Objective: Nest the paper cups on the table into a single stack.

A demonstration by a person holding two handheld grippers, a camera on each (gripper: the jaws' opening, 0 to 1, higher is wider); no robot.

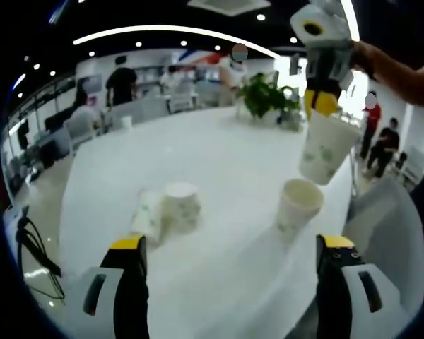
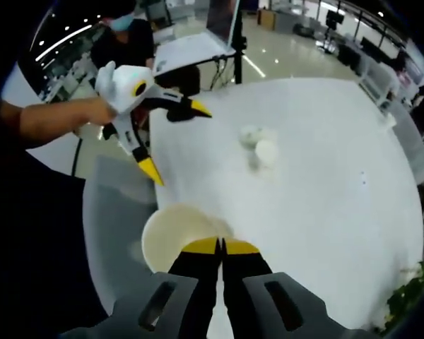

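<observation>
My right gripper (image 2: 222,246) is shut on the rim of a white paper cup with a green print (image 2: 178,239), which I look into from above. In the left gripper view this cup (image 1: 326,150) hangs tilted under the right gripper (image 1: 322,104), just above and right of an upright cup (image 1: 299,205) on the white table (image 1: 219,141). Two more cups rest together further left: one lying on its side (image 1: 147,215), one standing beside it (image 1: 182,205). They show as a small pair (image 2: 258,147) in the right gripper view. My left gripper (image 1: 232,244) is open and holds nothing, near the table's edge.
A potted plant (image 1: 268,95) stands at the table's far end, with a small cup (image 1: 126,121) at the far left. A grey chair (image 2: 113,212) sits by the near edge under the left gripper (image 2: 175,141). People stand and sit in the room behind.
</observation>
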